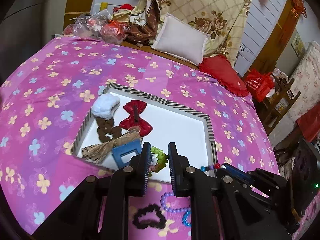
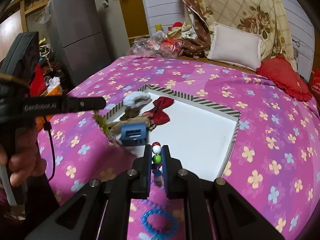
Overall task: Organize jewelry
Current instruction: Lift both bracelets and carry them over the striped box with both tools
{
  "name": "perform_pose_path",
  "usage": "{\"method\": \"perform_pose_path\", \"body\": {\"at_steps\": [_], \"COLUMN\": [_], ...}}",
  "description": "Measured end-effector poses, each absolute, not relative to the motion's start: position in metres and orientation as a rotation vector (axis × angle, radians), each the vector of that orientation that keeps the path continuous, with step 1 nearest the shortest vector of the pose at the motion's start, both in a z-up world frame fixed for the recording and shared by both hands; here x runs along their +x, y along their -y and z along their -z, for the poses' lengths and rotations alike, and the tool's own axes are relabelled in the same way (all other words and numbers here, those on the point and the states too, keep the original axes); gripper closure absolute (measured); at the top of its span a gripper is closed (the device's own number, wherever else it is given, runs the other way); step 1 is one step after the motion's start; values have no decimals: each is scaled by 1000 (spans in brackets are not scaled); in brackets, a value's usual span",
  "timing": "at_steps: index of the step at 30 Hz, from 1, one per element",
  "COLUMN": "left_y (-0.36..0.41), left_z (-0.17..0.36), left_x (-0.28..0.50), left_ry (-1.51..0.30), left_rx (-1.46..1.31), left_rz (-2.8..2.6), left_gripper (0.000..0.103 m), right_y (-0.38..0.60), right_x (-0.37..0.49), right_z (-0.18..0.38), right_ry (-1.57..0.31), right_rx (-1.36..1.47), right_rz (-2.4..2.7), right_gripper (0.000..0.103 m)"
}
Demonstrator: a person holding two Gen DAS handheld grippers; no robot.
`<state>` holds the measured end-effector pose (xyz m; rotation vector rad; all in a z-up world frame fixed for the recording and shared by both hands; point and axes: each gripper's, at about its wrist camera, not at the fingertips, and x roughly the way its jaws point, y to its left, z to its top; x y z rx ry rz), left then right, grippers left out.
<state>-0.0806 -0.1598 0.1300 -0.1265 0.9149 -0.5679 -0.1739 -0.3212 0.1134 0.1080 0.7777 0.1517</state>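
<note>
A white tray with a striped rim [image 1: 188,110] [image 2: 216,105] lies on the pink flowered bedspread. In it lie a white fluffy piece [image 1: 106,106], a red bow [image 1: 137,118] [image 2: 162,110], a brown scrunchie [image 1: 108,130], a straw-coloured bow [image 1: 108,148] and a blue clip [image 1: 128,154] [image 2: 134,134]. My left gripper [image 1: 159,160] is shut on a green and white coiled hair tie [image 1: 158,158] over the tray's near edge; it hangs in the right wrist view [image 2: 102,124]. My right gripper [image 2: 156,156] is shut on a multicoloured bead bracelet [image 2: 156,154] [image 1: 210,168] near the tray's near edge.
On the bedspread in front of the tray lie a black scrunchie [image 1: 148,217], a purple bead bracelet [image 1: 170,204] and a blue bracelet [image 2: 160,224]. Pillows [image 1: 180,40], a red cushion [image 1: 222,74] and plastic bags [image 1: 96,26] are at the far end. A grey fridge [image 2: 80,38] stands left.
</note>
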Motion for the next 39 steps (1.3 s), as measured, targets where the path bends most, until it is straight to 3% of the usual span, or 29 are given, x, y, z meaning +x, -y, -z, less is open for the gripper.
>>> {"method": "perform_pose_path", "body": {"at_steps": [13,34,36,37,38,39], "left_y": [212,209,209,209,210,210], "left_z": [-76,-32,-33,-34,-35,-36], "left_x": [-32,42,42,42,41,40], "left_ry": [-1047,-1114,-1111,-1111,-1111,-1110], "left_rx": [-171,-292,-295,-288,-274,-268], "left_rz": [554,475,485,495,503,508], "left_gripper": [84,83,83,82,78,67], "right_y": [352,387,388,388,389,390], "right_x": [-100,39,39,37,33,29], "right_z": [-71,-14,-10,-9,-9,-11], "right_ry": [-882,-1002,-1018,-1022,-1022,-1020], "right_rx": [172,220,238,245,252,258], "right_rz": [-147,-7,-1,1,4,8], "right_gripper": [93,93,89,81,71,65]}}
